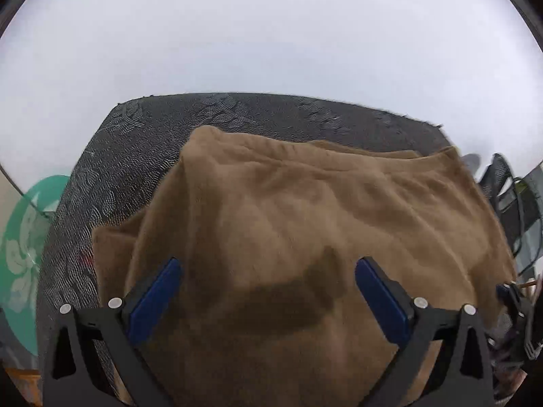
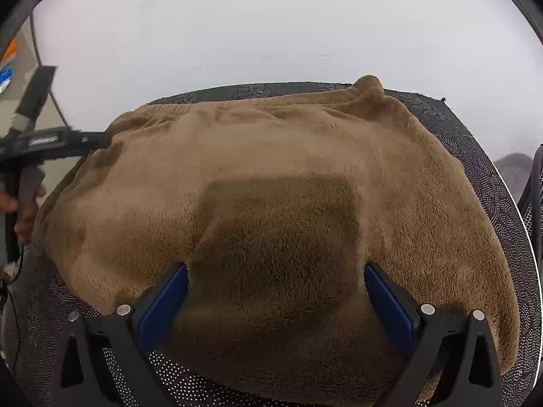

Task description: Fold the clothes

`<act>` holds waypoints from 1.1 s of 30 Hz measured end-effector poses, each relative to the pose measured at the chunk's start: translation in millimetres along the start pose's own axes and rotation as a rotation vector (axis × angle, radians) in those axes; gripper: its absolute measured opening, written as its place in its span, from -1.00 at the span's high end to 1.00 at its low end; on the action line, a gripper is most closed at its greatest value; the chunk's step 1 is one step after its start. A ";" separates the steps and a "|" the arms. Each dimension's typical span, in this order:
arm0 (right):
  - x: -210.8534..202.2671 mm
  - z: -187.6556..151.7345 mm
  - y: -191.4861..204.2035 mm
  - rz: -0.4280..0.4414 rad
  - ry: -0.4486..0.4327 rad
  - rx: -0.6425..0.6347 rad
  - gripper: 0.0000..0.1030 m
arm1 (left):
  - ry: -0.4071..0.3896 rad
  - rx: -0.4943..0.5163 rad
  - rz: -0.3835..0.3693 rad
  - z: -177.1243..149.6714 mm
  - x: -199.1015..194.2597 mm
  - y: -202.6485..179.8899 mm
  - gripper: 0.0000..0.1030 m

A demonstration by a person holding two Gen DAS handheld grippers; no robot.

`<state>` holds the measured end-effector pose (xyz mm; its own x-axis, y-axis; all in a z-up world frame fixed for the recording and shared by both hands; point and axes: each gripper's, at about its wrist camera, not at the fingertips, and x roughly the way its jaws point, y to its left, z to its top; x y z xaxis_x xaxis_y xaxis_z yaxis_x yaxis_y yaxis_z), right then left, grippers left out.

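Lying in a loose heap on a dark patterned cloth (image 2: 475,156), a tan fleece garment (image 2: 271,156) covers most of the table top. Its pile is soft and fuzzy, and a ribbed hem or waistband runs along the far edge, where one corner bunches up into a small peak at the far right in the right wrist view. In the left wrist view the same garment (image 1: 288,203) shows layered folds, with a lower flap sticking out to the left and a second edge showing beneath the far side.

The right gripper (image 2: 275,300) hangs over the near part of the fleece with its blue-padded fingers spread wide and nothing between them; a dark blocky shadow falls on the fabric just ahead of it. The left gripper (image 1: 268,291) is likewise released, its fingers parted above the garment with a shadow between them, grasping nothing. Whether either pad touches the fleece cannot be told.

At the left edge of the right wrist view, a hand (image 2: 23,210) holds the black handle of the other tool beside the garment's left edge. A green round panel with white flower shapes (image 1: 20,244) sits off the table's left side. Behind the table is a plain white wall (image 1: 271,27).
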<state>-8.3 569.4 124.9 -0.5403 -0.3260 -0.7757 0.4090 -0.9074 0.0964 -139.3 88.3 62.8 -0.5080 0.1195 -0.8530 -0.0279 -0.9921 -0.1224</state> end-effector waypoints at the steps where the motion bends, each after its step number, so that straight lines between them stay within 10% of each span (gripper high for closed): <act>1: -0.1 -0.1 0.1 0.000 0.000 0.000 -1.00 | 0.030 -0.016 -0.002 0.8 12.0 7.2 -1.00; 16: -0.5 -0.7 1.0 0.003 -0.002 0.005 -1.00 | 0.037 -0.085 -0.193 27.2 7.7 11.4 -1.00; 26: -0.6 -0.5 0.6 0.003 -0.002 0.007 -1.00 | 0.099 -0.039 -0.098 34.0 35.4 19.5 -1.00; 33: 0.0 0.2 1.5 0.003 -0.001 0.009 -1.00 | -0.040 -0.193 -0.152 38.0 -19.7 42.6 -1.00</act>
<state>-7.8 568.0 125.2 -0.5402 -0.3289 -0.7746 0.4041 -0.9088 0.1040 -163.2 42.2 93.6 -0.5445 0.2615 -0.7970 0.0559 -0.9367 -0.3456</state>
